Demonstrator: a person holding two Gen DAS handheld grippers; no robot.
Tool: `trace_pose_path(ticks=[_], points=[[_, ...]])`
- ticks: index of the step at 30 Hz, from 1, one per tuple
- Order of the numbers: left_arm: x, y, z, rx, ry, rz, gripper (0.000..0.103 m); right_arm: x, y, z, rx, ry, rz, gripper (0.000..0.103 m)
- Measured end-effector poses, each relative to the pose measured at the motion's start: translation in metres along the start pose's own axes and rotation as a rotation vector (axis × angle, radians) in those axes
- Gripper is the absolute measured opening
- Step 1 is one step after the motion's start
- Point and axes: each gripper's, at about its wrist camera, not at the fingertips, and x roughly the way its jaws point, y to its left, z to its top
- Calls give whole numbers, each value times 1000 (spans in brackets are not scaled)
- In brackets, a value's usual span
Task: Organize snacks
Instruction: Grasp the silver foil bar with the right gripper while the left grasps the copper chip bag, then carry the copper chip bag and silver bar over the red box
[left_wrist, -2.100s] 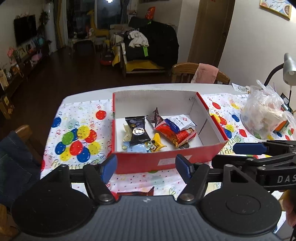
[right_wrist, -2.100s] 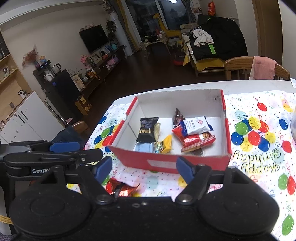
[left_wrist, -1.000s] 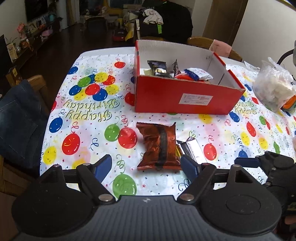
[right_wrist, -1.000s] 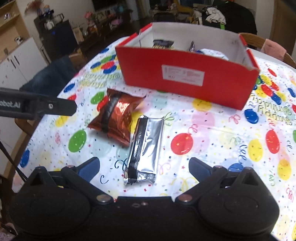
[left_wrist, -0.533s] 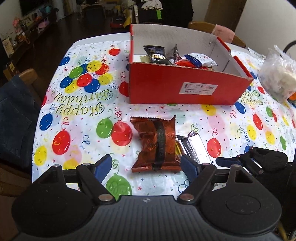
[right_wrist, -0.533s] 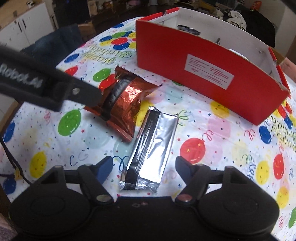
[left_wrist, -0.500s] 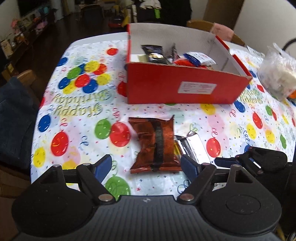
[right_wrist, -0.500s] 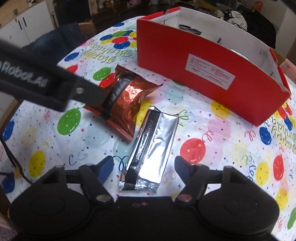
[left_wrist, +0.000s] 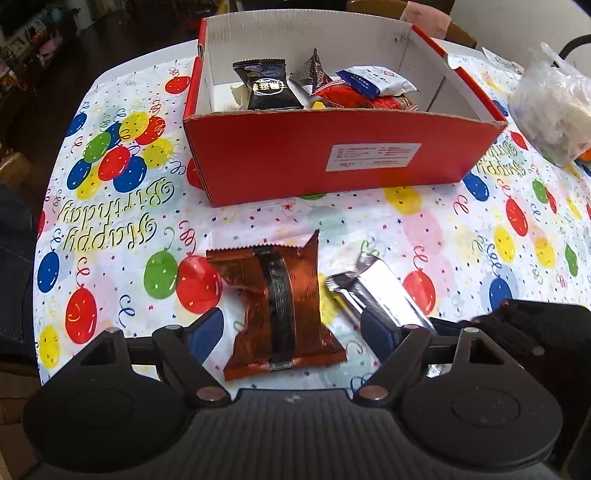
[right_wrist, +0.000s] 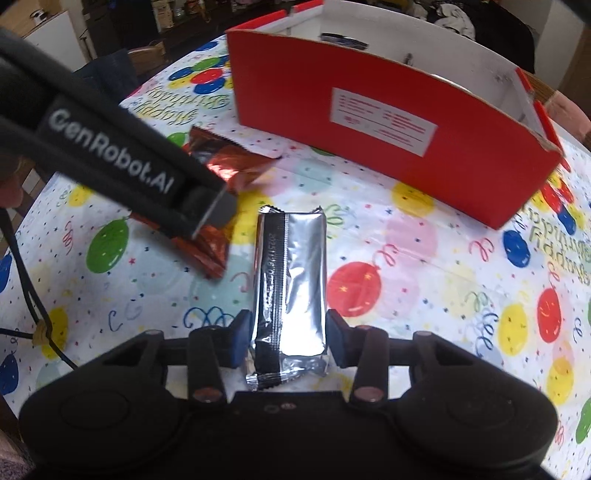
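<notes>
Glossy foil packets (right_wrist: 290, 280), cardboard box (left_wrist: 332, 155)

- A tablecloth (left_wrist: 110, 206) with coloured balloons and "Happy Birthday" lettering covers the round worktop (left_wrist: 147, 55).
- A clear plastic bag (left_wrist: 554, 107) of pale contents sits at the cloth's far right edge.
- A wooden chair (left_wrist: 436, 22) with a pink cloth (left_wrist: 424, 14) over its back stands behind the worktop.
- Dark denim fabric (left_wrist: 11, 266) lies at the left edge.
- A white cabinet (right_wrist: 44, 44) stands far left in the right wrist view.
</notes>
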Motion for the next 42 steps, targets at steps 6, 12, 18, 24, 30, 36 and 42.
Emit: trace_pose_path(ticks=[6, 12, 18, 24, 30, 36, 42], points=[[13, 4, 8, -43, 22, 4, 80, -11, -22, -5, 111, -14, 30, 41], [24, 4, 9, -52, 46, 9, 58, -20, -35, -4, 192, -36, 71, 41], [26, 6, 4, -64, 37, 22, 46, -17, -40, -4, 239, -37, 96, 41], [23, 11, 0, -81, 25, 23, 43, -21, -42, -4, 288, -49, 105, 41], [15, 17, -7, -114, 19, 3, 43, -32, -41, -3, 328, -78, 124, 41], [-5, 20, -14, -127, -12, -18, 43, -52, -39, -1, 353, -119, 139, 41], [-31, 19, -16, -117, -56, -30, 43, -75, -38, 4, 360, -177, 136, 41]])
